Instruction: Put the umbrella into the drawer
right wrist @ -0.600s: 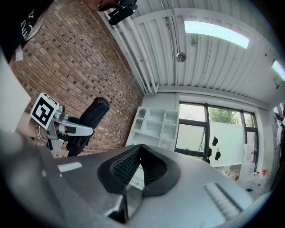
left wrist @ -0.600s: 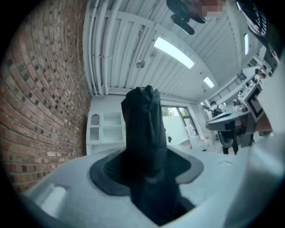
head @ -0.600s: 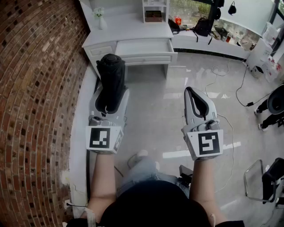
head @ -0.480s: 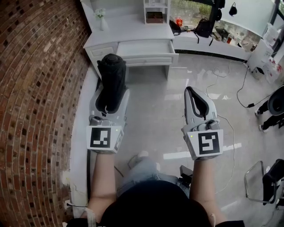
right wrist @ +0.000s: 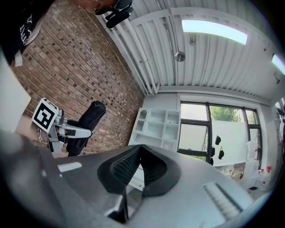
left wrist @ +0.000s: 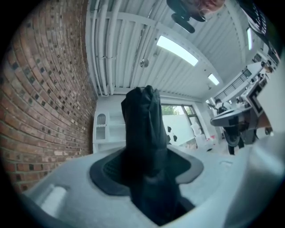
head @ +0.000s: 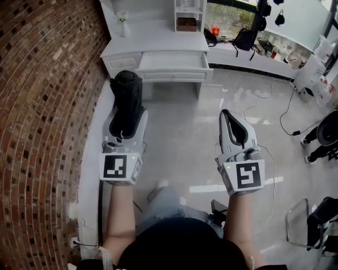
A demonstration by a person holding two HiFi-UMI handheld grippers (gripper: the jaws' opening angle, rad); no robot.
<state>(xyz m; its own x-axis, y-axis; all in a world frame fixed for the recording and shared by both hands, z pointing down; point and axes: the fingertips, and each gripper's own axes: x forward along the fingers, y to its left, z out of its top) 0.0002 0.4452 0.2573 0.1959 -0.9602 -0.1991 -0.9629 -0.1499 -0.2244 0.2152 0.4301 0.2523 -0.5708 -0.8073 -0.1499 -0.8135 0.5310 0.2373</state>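
A folded black umbrella (head: 125, 100) stands up out of my left gripper (head: 127, 113), whose jaws are shut round its lower part. In the left gripper view the umbrella (left wrist: 144, 142) fills the gap between the pads and sticks out ahead of them. The white desk's drawer (head: 171, 60) is pulled out, ahead of both grippers and well apart from them. My right gripper (head: 227, 113) is held over the floor at the right, its jaw tips together with nothing in them (right wrist: 139, 149). From the right gripper view the umbrella (right wrist: 87, 120) shows at the left.
A brick wall (head: 47, 105) and a low white ledge (head: 90, 158) run along the left. On the desk stand a small vase (head: 122, 23) and a shelf unit (head: 187, 13). Cables (head: 274, 105) lie on the floor; a black chair (head: 327, 129) is at the right.
The desk and its drawer sit a little lower and nearer in the head view. Both grippers have dropped slightly in the picture, the left one drifting left with the umbrella. Neither grip has changed.
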